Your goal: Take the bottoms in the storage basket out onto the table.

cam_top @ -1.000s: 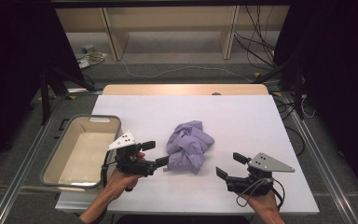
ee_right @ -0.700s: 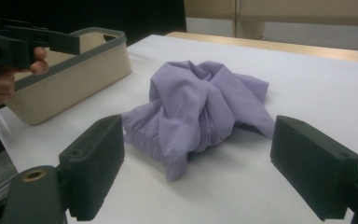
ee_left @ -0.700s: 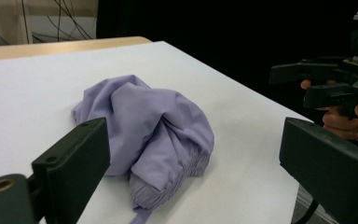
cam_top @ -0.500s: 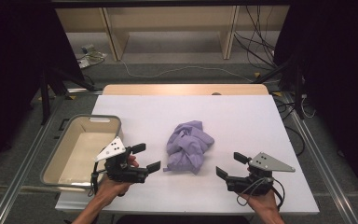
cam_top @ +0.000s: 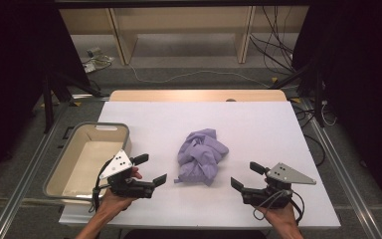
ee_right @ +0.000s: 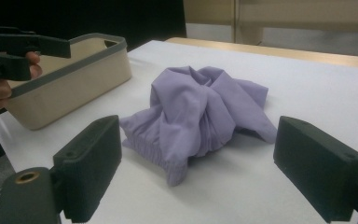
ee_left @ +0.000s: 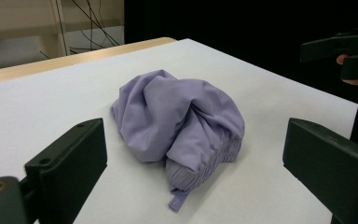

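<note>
One empty beige bin [cam_top: 59, 172] beside garment [cam_top: 201, 157]

High view looks down on the table [cam_top: 258, 124]; both tong cameras face its crumpled cloth [cam_top: 201, 157] closely from opposite sides

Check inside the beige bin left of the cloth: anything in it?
The beige plastic bin with grey rim shows a bare floor in the high view. The corner beneath the left tool is covered, so unconfirmed.

One crumpled lilac garment [cam_top: 200, 156] on the tabletop [cam_top: 258, 124]. One beige bin [cam_top: 67, 152] with a grey rim, at the tabletop's left edge. Two hand-held grippers: left gripper [cam_top: 150, 169], right gripper [cam_top: 247, 176]. Two black fingers [ee_left: 67, 163] on each.
</note>
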